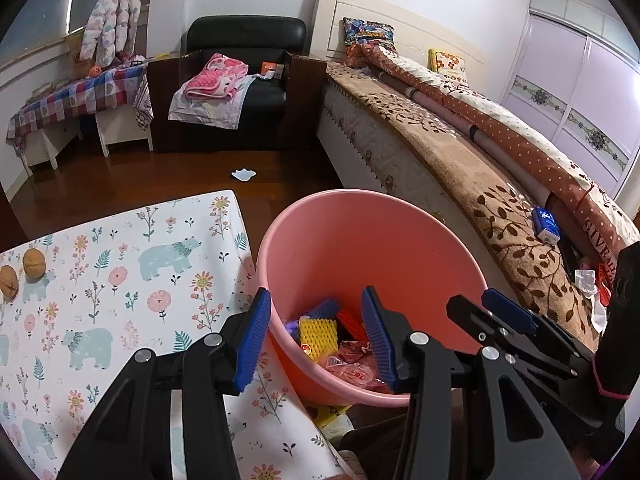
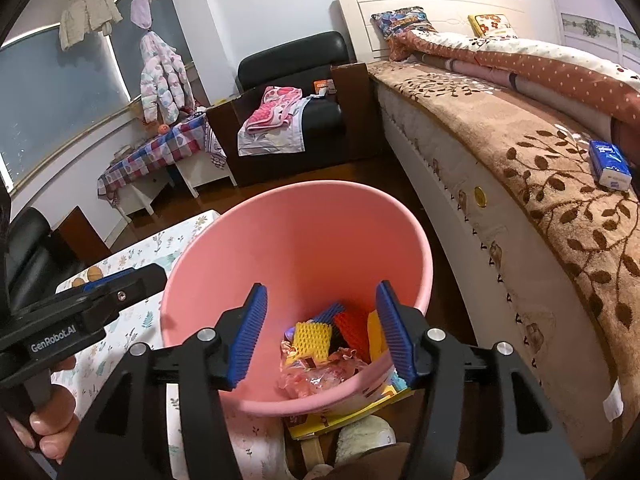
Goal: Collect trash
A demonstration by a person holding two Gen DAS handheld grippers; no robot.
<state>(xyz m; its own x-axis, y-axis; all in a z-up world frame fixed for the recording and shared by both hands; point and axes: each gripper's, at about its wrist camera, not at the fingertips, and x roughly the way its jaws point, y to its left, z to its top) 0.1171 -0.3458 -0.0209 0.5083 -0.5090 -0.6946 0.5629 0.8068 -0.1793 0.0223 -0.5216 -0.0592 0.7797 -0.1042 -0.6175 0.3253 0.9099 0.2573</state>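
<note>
item: pink bucket (image 1: 360, 240), standing on the floor between the bench (image 1: 120, 280) with the bear-and-flower cloth and the bed (image 1: 460, 152); we count inside it a yellow mesh sleeve (image 1: 318, 336), a red mesh piece (image 1: 352, 320), a blue mesh piece (image 1: 322, 308) and crumpled pink wrappers (image 1: 352, 372)

item: left claw (image 1: 318, 344), which we hold over the near rim of the bucket, jaws released and wide, nothing between the blue pads (image 1: 252, 344); one pad hangs over the bench edge, the other over the bucket's inside

item: right claw (image 2: 320, 340), which we hold above the bucket mouth, jaws released, nothing gripped; the trash lies below and between its pads (image 2: 394, 340); in the left view it shows just beside the left claw, on the bed side

item: two walnuts (image 1: 34, 264) on the bench, well apart from the bucket

item: white scrap (image 1: 243, 175) on the wooden floor beyond the bench, near the black armchair (image 1: 244, 40)

item: blue tissue pack (image 2: 610, 164) on the brown leaf-patterned blanket (image 2: 560, 184) of the bed

item: yellow printed sheet (image 2: 360, 408) under the bucket's near edge, partly hidden

item: a hand (image 2: 48, 420) on the left claw's handle, seen in the right view
</note>
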